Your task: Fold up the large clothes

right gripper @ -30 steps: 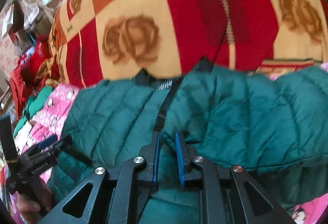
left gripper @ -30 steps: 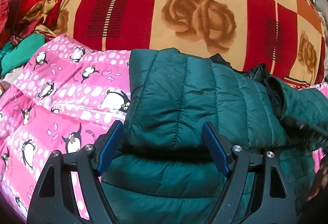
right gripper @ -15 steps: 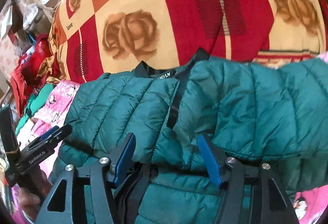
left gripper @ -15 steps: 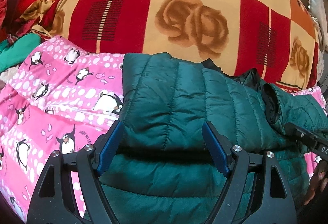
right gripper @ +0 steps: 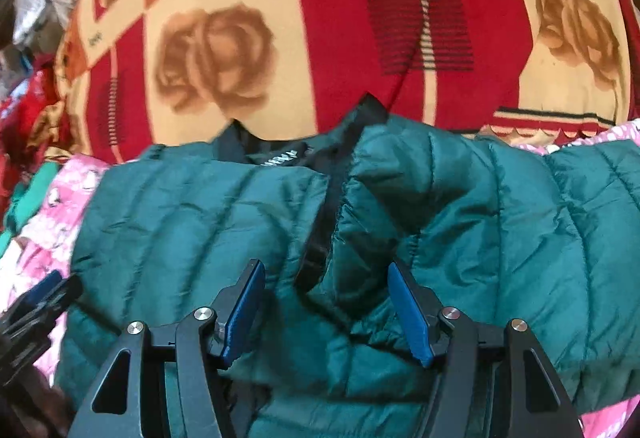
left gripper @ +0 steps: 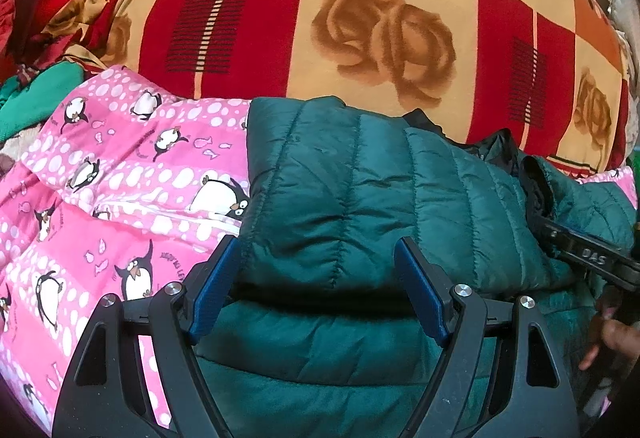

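A dark green quilted puffer jacket (left gripper: 360,193) lies on the bed, its left part folded over the body. In the right wrist view the jacket (right gripper: 460,222) shows its black zipper and collar at the far edge. My left gripper (left gripper: 318,258) is open, its blue pads either side of the folded edge, holding nothing. My right gripper (right gripper: 326,278) is open just above the jacket's front near the zipper, holding nothing. The right gripper also shows at the right edge of the left wrist view (left gripper: 588,258).
A pink penguin-print quilt (left gripper: 120,173) lies under the jacket and to its left. A red, orange and cream rose blanket (left gripper: 360,17) rises behind. Red and green clothes (left gripper: 36,37) are piled at the far left.
My right gripper opened, letting go of the jacket front, and drew back slightly. The left gripper stayed open and shifted only a little.
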{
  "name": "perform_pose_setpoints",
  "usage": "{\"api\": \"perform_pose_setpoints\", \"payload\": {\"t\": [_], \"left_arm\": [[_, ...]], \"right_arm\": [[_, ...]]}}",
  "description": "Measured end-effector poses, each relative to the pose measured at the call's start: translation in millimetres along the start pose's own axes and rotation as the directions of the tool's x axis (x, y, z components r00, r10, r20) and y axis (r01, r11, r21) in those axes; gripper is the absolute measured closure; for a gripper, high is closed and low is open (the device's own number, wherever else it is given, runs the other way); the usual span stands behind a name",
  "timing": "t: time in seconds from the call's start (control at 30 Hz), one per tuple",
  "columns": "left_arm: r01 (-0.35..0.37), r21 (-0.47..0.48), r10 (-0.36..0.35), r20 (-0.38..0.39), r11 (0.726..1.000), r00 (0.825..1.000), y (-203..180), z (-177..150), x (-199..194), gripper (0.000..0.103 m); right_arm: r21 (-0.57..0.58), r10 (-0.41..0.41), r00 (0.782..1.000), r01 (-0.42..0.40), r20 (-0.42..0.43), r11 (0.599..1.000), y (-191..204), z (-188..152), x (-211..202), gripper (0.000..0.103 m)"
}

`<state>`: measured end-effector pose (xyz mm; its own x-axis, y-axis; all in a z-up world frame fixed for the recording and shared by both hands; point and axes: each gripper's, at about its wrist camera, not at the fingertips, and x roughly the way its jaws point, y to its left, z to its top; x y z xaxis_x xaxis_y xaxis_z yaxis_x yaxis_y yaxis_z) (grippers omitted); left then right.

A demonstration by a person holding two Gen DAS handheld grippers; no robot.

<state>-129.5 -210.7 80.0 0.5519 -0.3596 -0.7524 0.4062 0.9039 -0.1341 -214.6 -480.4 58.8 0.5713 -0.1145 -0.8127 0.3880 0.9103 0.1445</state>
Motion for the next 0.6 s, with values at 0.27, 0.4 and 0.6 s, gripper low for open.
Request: {"api": "perform_pose_setpoints", "payload": {"t": [0.27, 0.4, 0.6], "left_arm": [[0.004, -0.017, -0.004, 0.003, 1.0, 1.0, 3.5, 2.0, -2.4, 0.023], [0.008, -0.029, -0.007, 0.011, 1.0, 1.0, 6.5, 4.0, -5.6, 0.023], [0.017, -0.058, -0.016, 0.014, 0.998, 1.0, 13.9, 6.1, -8.8, 0.023]], "right_arm": [[0.026, 0.043, 0.999, -0.044, 0.032, 0.999, -11.8, 1.1, -6.4, 0.081], [0.044, 0.152, 0.986, -0.155, 0.067, 0.987, -2.1, 6.3, -26.7, 0.082], [-0.009, 0.272, 0.959, -0.273, 0.074, 0.962, 36.5, 15.3, -38.9, 0.082]]}}
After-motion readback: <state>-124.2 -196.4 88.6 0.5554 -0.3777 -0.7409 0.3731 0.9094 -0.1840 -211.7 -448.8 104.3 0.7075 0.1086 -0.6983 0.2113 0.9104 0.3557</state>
